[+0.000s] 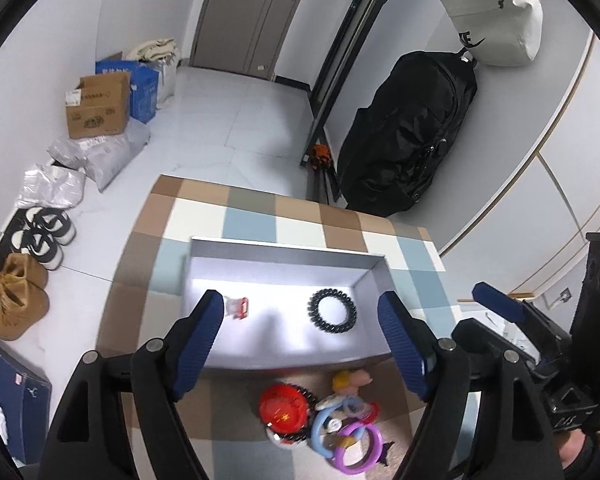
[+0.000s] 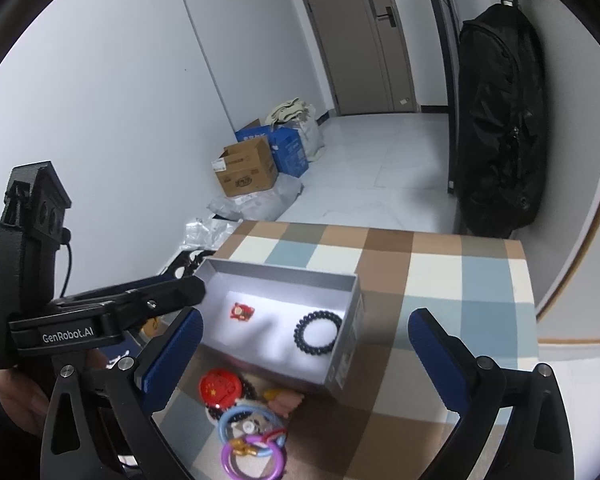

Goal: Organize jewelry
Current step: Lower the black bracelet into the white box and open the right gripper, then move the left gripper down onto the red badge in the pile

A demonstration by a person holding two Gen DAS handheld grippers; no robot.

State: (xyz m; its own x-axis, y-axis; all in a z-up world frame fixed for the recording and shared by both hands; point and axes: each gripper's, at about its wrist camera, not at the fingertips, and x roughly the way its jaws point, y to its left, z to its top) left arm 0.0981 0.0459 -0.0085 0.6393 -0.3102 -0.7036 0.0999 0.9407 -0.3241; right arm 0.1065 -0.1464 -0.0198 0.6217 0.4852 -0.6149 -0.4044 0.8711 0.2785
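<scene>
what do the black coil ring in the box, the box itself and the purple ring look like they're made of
Black coil ring: likely glossy plastic, a spiral hair-tie look, with shiny beaded turns.
Box: probably cardboard with a matte silver-grey finish; thin straight walls, folded corners.
Purple ring: seems smooth translucent plastic, with bright highlights along its curve.

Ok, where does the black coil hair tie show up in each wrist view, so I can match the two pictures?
Left wrist view: the black coil hair tie lies inside the grey box, right of centre, near its right wall.
Right wrist view: it lies in the same box, at the near right corner.
Shared landmark: the small red item on the box floor, left of the tie.
</scene>
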